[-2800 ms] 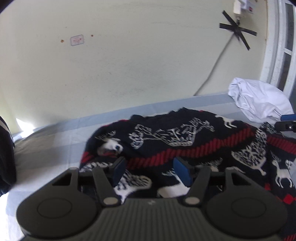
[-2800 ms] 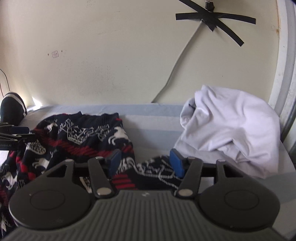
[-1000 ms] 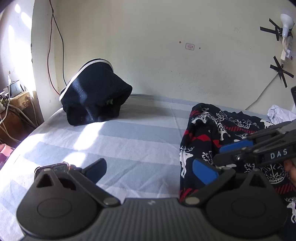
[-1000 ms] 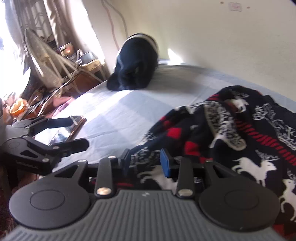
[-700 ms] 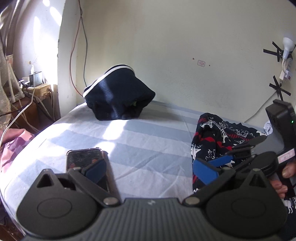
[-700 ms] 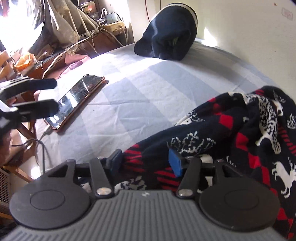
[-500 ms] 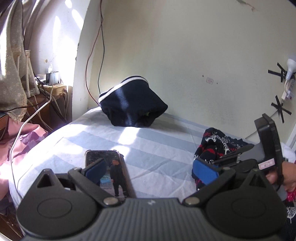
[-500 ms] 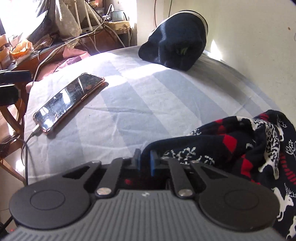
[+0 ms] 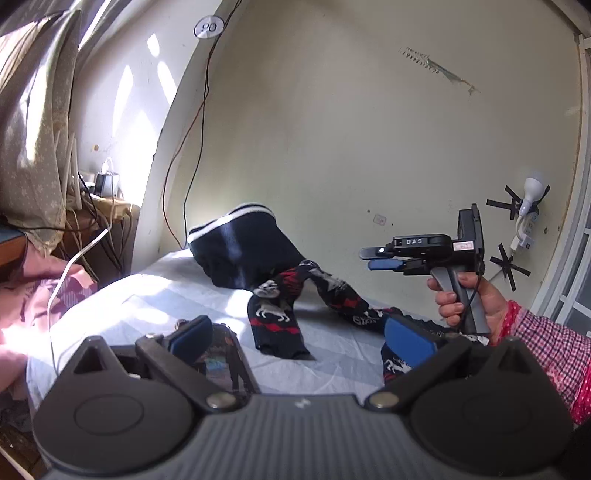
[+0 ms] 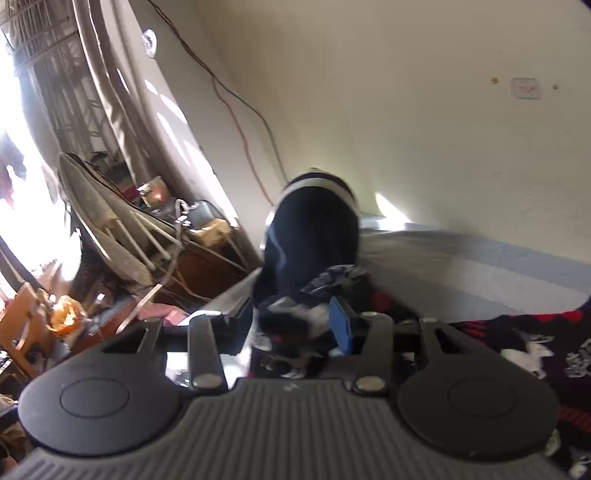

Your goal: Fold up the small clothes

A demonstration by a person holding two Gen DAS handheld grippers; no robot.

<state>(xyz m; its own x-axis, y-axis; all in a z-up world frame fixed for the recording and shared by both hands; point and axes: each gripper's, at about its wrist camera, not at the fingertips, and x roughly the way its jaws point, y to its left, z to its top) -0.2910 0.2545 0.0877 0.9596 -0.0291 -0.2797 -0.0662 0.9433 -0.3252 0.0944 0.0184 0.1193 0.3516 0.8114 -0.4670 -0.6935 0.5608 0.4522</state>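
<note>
the striped bed sheet [image 9: 155,295] carried the reindeer-pattern sweater [image 9: 280,314], one part draped toward the dark folded garment [image 9: 240,243] by the wall. the left gripper [image 9: 299,341] stood wide open, holding nothing. the right gripper [image 9: 382,258], marked "das", was opening; the blurred right wrist view showed sweater fabric between its pads. a disc [image 9: 208,27] on the wall read "90".

Both wrist views low over bed [image 9: 155,295], sharing dark garment [image 9: 240,254]
</note>
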